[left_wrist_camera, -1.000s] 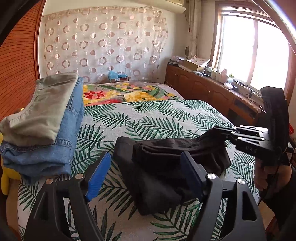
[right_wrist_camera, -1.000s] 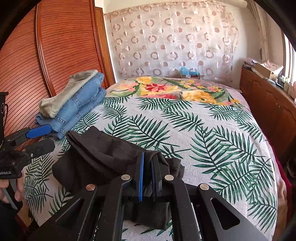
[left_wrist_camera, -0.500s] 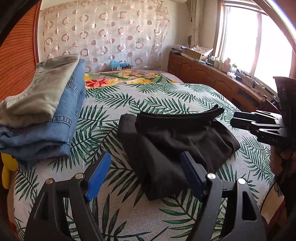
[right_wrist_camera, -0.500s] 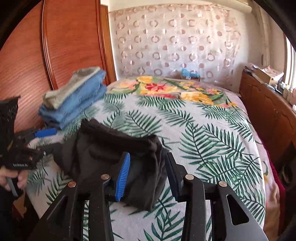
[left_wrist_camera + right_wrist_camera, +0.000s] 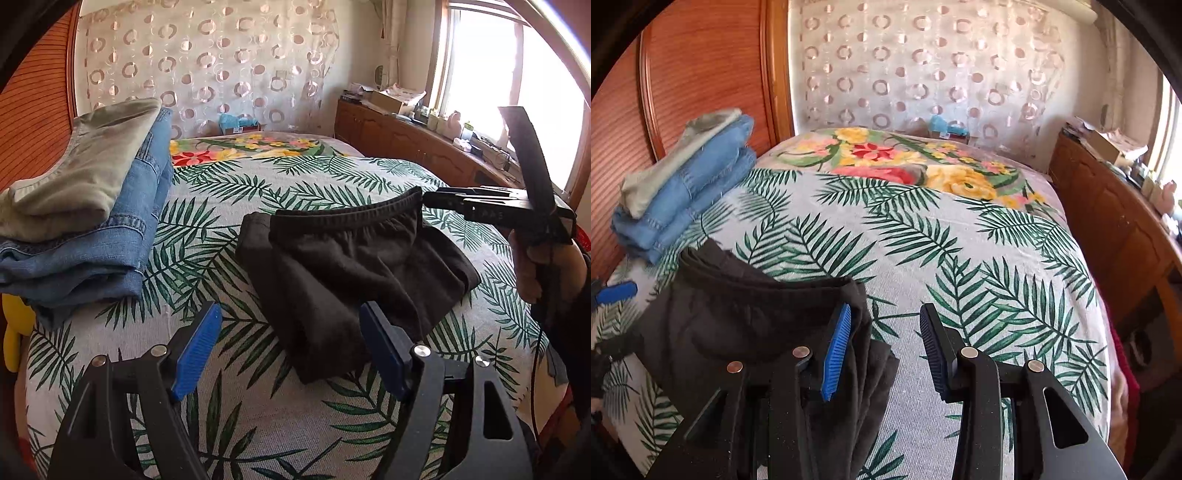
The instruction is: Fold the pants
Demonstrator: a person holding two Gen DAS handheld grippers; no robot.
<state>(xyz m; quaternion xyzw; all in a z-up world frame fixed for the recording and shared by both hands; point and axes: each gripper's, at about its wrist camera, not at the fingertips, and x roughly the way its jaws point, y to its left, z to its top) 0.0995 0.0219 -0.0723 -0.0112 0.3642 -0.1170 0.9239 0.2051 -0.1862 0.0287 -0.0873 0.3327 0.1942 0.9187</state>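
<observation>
The black pants lie folded in a bundle on the palm-leaf bedspread, waistband on top at the far side. My left gripper is open and empty, just in front of the bundle's near edge. My right gripper is open and empty; its left finger sits over the pants' right edge, its right finger over bare bedspread. In the left wrist view the right gripper is seen side-on at the waistband's right end. The left gripper's blue pad shows at the right view's left edge.
A stack of folded jeans topped by a grey-green garment sits at the bed's left side, also in the right wrist view. A wooden wardrobe stands left, a wooden cabinet right, and a patterned curtain behind.
My right gripper opened and let go of the pants, then drew back to the right. The pants settled flat on the bed. My left gripper stayed open and tilted down toward the bundle.
</observation>
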